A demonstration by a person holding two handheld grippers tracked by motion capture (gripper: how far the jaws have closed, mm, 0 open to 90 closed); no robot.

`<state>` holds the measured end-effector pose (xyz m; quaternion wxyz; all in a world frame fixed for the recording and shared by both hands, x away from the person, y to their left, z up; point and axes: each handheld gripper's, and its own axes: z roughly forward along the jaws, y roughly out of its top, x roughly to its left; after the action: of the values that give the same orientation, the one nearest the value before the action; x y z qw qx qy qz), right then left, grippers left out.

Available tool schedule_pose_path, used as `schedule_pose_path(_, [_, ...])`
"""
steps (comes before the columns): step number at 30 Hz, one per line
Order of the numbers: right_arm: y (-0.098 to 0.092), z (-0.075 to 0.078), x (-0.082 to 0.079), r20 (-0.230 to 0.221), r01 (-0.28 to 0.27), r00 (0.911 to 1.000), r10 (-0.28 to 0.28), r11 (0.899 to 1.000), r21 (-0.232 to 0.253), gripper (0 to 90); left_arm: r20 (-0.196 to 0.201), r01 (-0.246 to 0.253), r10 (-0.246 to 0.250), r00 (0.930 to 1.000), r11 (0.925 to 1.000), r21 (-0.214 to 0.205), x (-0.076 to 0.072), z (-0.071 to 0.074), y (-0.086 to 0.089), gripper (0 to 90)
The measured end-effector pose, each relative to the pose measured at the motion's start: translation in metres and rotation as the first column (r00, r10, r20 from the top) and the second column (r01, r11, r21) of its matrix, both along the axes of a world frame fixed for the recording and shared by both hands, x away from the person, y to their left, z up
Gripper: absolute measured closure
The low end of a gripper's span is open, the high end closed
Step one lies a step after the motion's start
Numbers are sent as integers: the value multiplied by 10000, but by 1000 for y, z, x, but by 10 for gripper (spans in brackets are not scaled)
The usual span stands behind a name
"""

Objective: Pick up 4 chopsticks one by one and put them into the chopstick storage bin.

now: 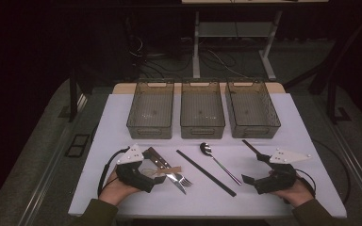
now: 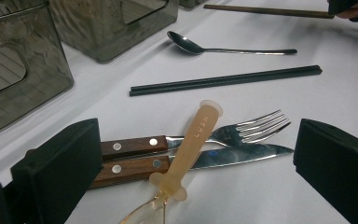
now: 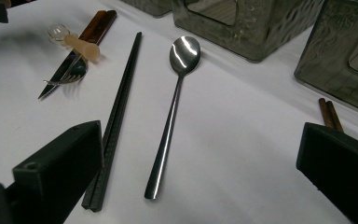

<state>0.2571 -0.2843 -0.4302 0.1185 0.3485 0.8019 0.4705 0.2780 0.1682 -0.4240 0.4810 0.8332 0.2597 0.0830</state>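
Left gripper [image 1: 156, 178] near the table's [image 1: 122, 108] front-left corner, jaws wide, empty, over the knife [image 2: 177, 164], fork [image 2: 242, 130] and a pale amber utensil [image 2: 191, 144], possibly a spoon. Right gripper [image 1: 253, 167] front-right, wide, empty, facing the steel spoon [image 3: 172, 112].
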Motion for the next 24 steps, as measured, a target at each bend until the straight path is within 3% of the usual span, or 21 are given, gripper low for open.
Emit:
schedule_pose_path(10, [-3,3,1,-22,-125,9999,125,9999,-24,3,-150,-30,28,9999,9999,-118,2,-2,-1,2])
schedule_pose_path(17, [-6,5,2,-224,-258,9994,255,9996,-111,3,37,-77,77,10000,9999,-133,-2,-1,1,2])
schedule_pose_path(24, [-3,7,3,-250,-481,9986,475,9986,-227,2,-50,-73,71,10000,9997,-246,-1,-1,2,2])
